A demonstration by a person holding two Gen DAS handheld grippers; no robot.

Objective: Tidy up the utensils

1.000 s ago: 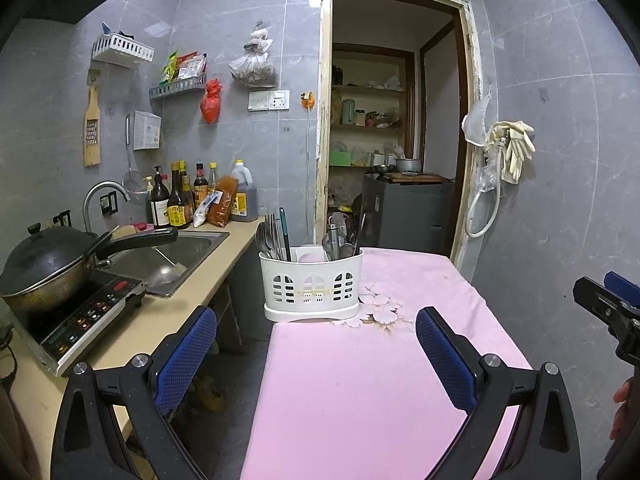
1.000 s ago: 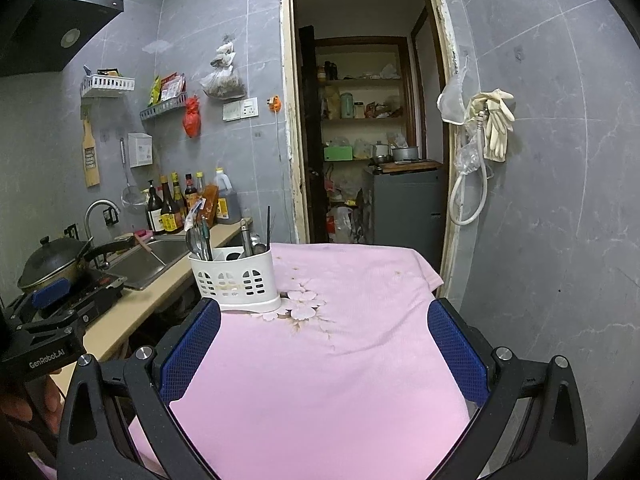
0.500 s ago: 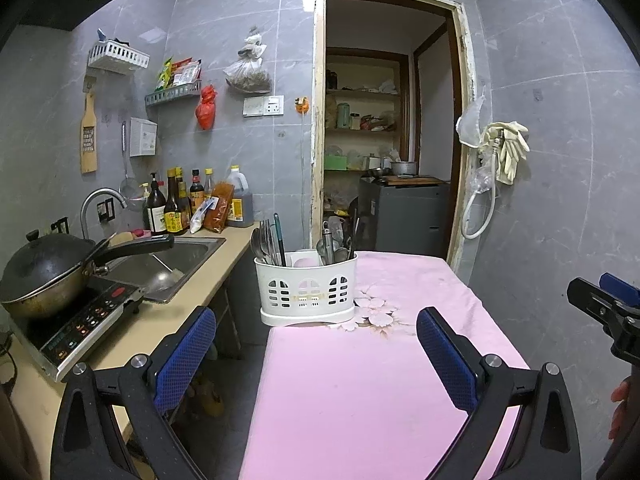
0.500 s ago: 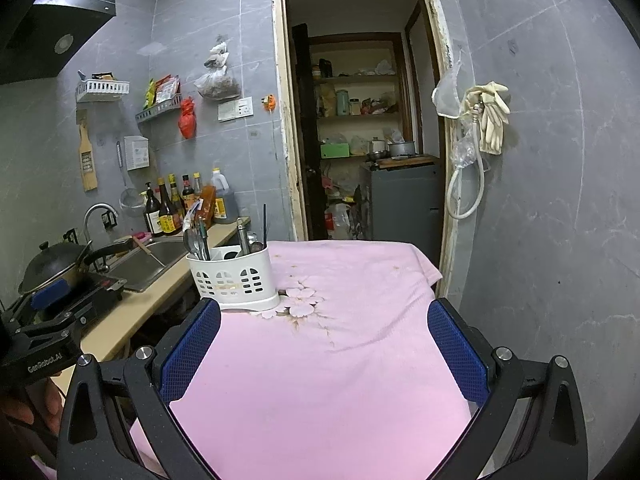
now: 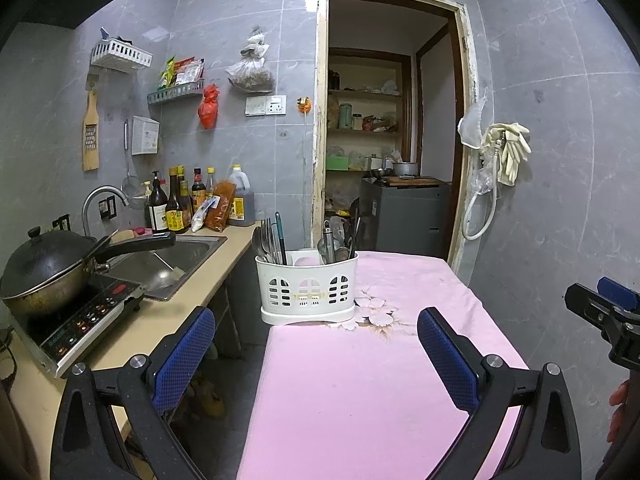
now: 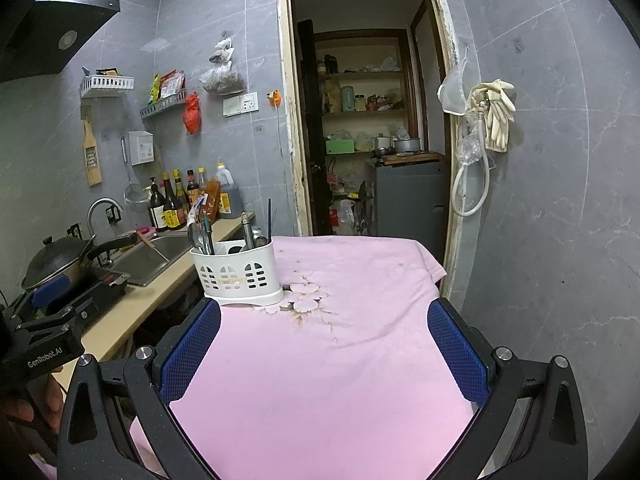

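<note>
Two grippers, our left gripper (image 5: pixel 316 354) and right gripper (image 6: pixel 324 354), hang wide apart and empty over the pink tablecloth (image 6: pixel 320 380). Farther off, the white plastic holder (image 5: pixel 307 286) keeps the metal utensils (image 5: pixel 268 242); we should reach slowly, one at a time.

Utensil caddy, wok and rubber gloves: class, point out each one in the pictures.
utensil caddy (image 5: pixel 307 290): left wrist view, on its slotted white front wall.
wok (image 5: pixel 44 258): left wrist view, on its dark lid.
rubber gloves (image 6: pixel 498 114): right wrist view, on the hanging pale fingers.
</note>
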